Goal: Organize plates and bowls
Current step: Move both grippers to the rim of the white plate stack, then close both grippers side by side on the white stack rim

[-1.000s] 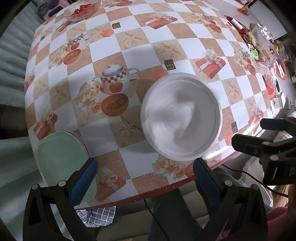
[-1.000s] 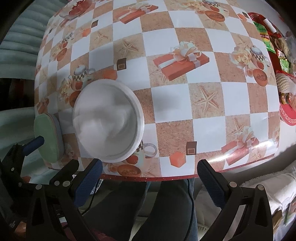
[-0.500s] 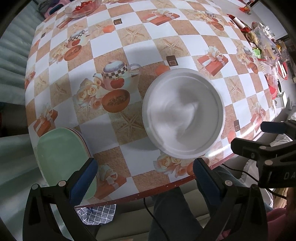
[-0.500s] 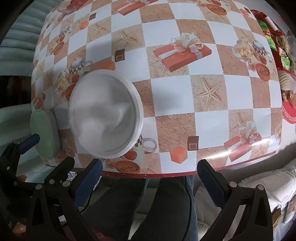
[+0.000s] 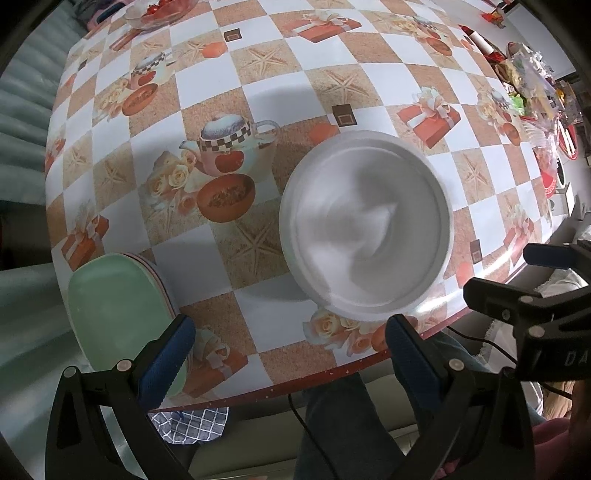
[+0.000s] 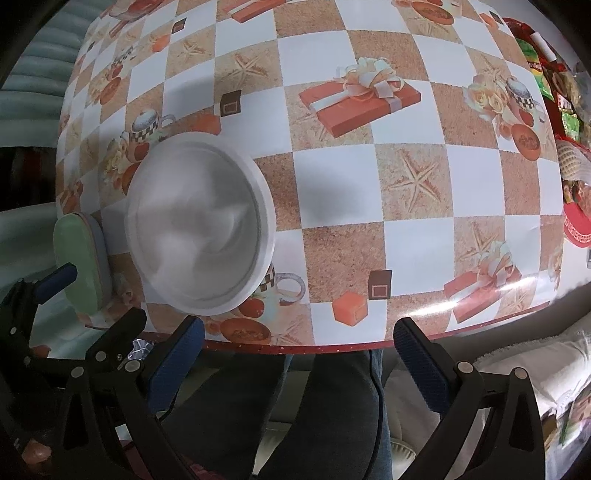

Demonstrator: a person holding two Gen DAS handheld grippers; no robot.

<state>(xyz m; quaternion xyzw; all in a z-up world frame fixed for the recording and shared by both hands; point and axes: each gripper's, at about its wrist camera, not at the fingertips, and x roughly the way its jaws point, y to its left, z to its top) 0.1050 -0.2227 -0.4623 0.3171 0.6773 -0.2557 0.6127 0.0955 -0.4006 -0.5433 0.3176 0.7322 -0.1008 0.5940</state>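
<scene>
A large white bowl (image 5: 365, 225) sits on the patterned tablecloth near the table's front edge; it also shows in the right wrist view (image 6: 199, 229). A stack of plates with a green one on top (image 5: 114, 306) lies at the front left corner, also seen in the right wrist view (image 6: 79, 258). My left gripper (image 5: 288, 354) is open and empty, just short of the bowl over the table edge. My right gripper (image 6: 299, 354) is open and empty, in front of the table edge, to the right of the bowl.
A glass bowl with red fruit (image 5: 159, 11) stands at the far left of the table. Packets and a red tray (image 6: 569, 110) crowd the right side. A checked cloth (image 5: 192, 424) and a person's legs (image 6: 332, 417) are below the table edge.
Both grippers have come slightly closer to the table; the bowl looks a little larger and nearer. Both stay open.
</scene>
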